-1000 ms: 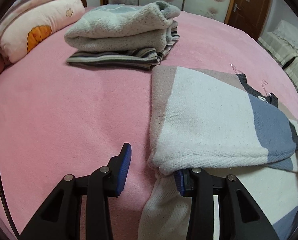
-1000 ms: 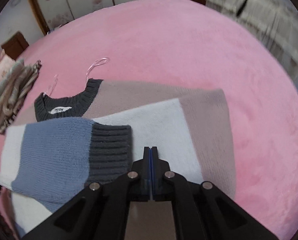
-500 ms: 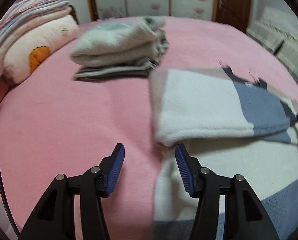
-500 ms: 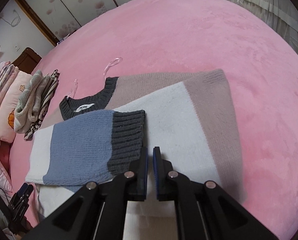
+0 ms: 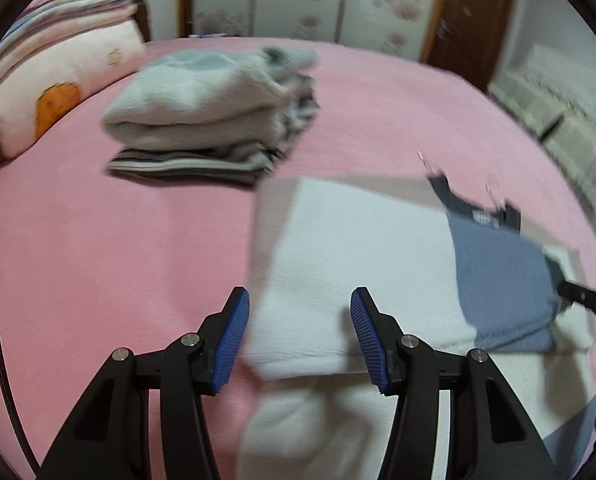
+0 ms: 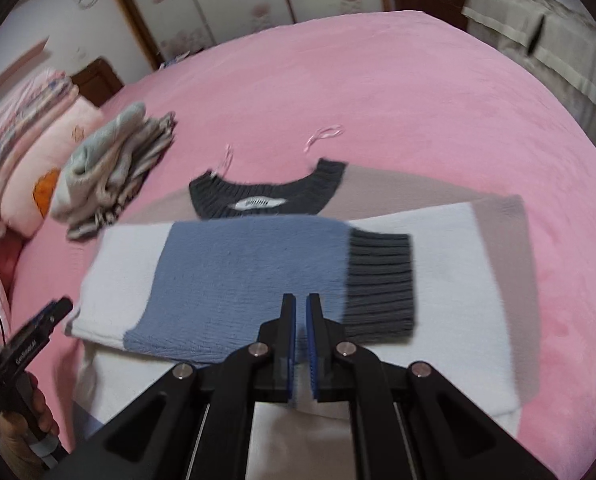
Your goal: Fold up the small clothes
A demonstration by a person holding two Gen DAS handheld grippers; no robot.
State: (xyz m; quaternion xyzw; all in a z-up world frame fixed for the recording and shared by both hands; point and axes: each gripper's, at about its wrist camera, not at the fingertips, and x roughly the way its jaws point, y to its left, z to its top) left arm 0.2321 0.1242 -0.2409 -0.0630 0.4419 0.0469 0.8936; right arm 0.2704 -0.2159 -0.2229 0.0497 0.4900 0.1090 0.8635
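- Your left gripper [image 5: 300,334] hovers with its jaws apart and nothing clamped; they have just been opening above the folded sleeve's white edge.
- Your right gripper [image 6: 301,344] is nearly closed, a thin slit between the blue pads, gripping nothing.
- The colour-block knit sweater of white, blue, beige and dark grey [image 6: 258,272] lies flat on the pink plush bedspread [image 6: 378,92], one sleeve folded across it.
- A stack of folded grey and striped clothes [image 5: 214,116] sits beyond it.

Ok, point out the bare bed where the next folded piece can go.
Free: pink blanket beyond the sweater collar; also the patch near the left hand-held gripper, between sweater and pillow. Crowded: the folded stack beside the pillow.
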